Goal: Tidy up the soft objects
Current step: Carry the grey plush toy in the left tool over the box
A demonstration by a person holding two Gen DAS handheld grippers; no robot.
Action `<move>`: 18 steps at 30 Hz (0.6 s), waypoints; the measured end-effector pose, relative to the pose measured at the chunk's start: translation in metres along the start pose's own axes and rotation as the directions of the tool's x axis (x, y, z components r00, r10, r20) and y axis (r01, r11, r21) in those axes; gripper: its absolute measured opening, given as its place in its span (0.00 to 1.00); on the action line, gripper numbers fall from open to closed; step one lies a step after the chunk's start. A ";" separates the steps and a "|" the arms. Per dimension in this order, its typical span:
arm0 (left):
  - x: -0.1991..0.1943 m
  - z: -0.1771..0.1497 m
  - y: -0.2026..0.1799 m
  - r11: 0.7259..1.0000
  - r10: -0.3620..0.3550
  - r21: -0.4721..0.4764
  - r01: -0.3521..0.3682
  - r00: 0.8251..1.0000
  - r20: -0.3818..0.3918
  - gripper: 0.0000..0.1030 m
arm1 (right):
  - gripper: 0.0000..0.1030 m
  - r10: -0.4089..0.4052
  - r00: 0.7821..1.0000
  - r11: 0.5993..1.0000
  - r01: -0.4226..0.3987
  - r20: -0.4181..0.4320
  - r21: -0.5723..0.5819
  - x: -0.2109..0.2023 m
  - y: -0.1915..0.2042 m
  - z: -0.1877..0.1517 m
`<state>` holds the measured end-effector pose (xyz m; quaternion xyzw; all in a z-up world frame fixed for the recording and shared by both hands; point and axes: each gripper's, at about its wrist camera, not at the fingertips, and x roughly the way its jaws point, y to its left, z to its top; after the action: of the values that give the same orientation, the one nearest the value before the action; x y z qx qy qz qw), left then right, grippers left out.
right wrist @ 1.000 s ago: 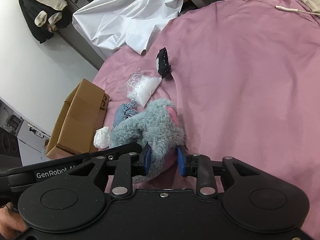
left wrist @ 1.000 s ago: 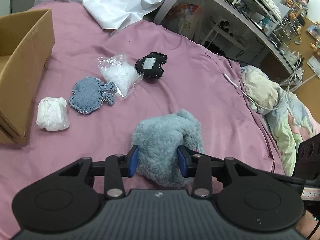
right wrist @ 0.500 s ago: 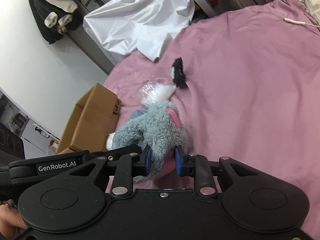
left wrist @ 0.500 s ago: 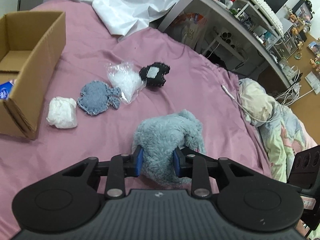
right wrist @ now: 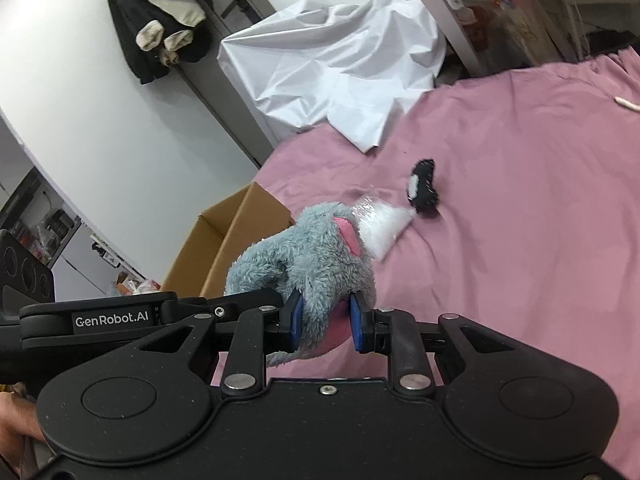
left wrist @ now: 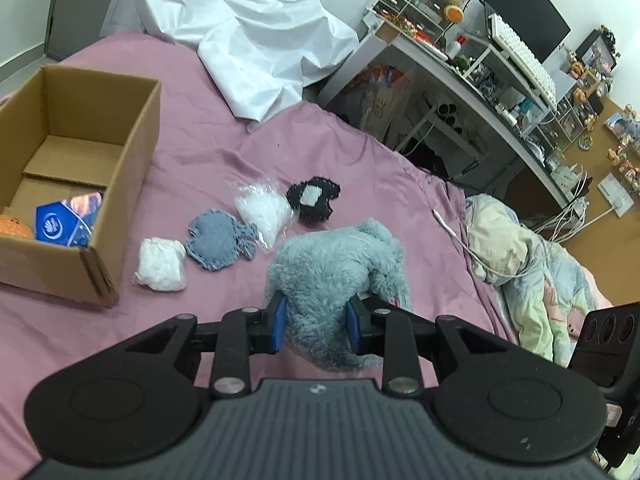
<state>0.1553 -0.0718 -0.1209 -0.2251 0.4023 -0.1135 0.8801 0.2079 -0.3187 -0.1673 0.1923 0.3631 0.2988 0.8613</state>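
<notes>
A fluffy grey-blue plush toy (left wrist: 336,264) with pink ear lining is held by both grippers above the pink bed. My left gripper (left wrist: 315,322) is shut on its body. My right gripper (right wrist: 326,322) is shut on another part of the plush toy (right wrist: 308,256). On the bed lie a white wad (left wrist: 160,263), a grey-blue knitted piece (left wrist: 216,240), a clear bag of white stuffing (left wrist: 262,210) and a black knitted piece (left wrist: 314,198). An open cardboard box (left wrist: 132,168) stands at the left and also shows in the right wrist view (right wrist: 224,236).
The box holds a blue packet (left wrist: 64,220) and an orange object (left wrist: 14,230). A white sheet (left wrist: 256,36) lies at the bed's far end. A cluttered desk (left wrist: 472,68) stands beyond the bed. A folded quilt (left wrist: 520,264) and a cable lie at the right.
Both grippers have risen with the plush toy, lifting it off the bed. The box's inside has come into view on the left.
</notes>
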 end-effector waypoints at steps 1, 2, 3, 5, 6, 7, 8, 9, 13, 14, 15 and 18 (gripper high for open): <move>-0.002 0.002 0.002 1.000 -0.001 -0.001 0.001 1.000 0.005 0.28 | 0.22 0.002 1.000 1.000 -0.002 0.002 -0.004 0.000 0.002 0.001; -0.004 0.003 0.003 1.000 -0.001 -0.003 0.001 1.000 0.010 0.28 | 0.22 0.004 1.000 1.000 -0.004 0.003 -0.008 0.001 0.005 0.001; -0.006 0.004 0.004 1.000 -0.002 -0.007 0.002 1.000 0.015 0.28 | 0.22 0.006 1.000 1.000 -0.006 0.003 -0.010 0.001 0.007 0.002; -0.010 0.006 0.006 1.000 -0.002 -0.011 0.002 1.000 0.024 0.28 | 0.22 0.007 1.000 1.000 -0.007 0.006 -0.017 0.002 0.012 0.004; -0.012 0.008 0.006 1.000 -0.001 -0.010 0.001 1.000 0.029 0.28 | 0.22 0.009 1.000 1.000 -0.008 0.009 -0.022 0.003 0.014 0.005; -0.014 0.010 0.007 1.000 0.001 -0.010 0.000 0.999 0.035 0.28 | 0.22 0.011 1.000 1.000 -0.011 0.011 -0.026 0.003 0.017 0.007; -0.016 0.012 0.008 1.000 0.002 -0.011 -0.001 0.999 0.040 0.28 | 0.22 0.013 1.000 0.999 -0.013 0.013 -0.031 0.004 0.020 0.008; -0.018 0.013 0.010 1.000 0.002 -0.012 -0.002 0.999 0.047 0.28 | 0.22 0.016 1.000 0.999 -0.015 0.015 -0.037 0.005 0.023 0.010; -0.027 0.021 0.017 1.000 0.004 -0.025 -0.002 0.997 0.073 0.28 | 0.22 0.023 1.000 0.998 -0.021 0.019 -0.067 0.012 0.036 0.017; -0.029 0.022 0.020 1.000 0.005 -0.028 -0.003 0.997 0.078 0.28 | 0.22 0.024 1.000 0.997 -0.023 0.019 -0.076 0.013 0.040 0.019; -0.031 0.024 0.022 0.999 0.006 -0.032 -0.004 0.996 0.084 0.28 | 0.22 0.026 0.999 0.996 -0.025 0.020 -0.083 0.014 0.043 0.020; -0.038 0.029 0.028 0.999 0.013 -0.042 -0.009 0.995 0.099 0.28 | 0.23 0.036 0.999 0.994 -0.034 0.021 -0.100 0.020 0.052 0.023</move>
<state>0.1528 -0.0238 -0.0931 -0.2462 0.3616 -0.0889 0.8949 0.2163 -0.2694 -0.1334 0.1589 0.3347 0.3295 0.8684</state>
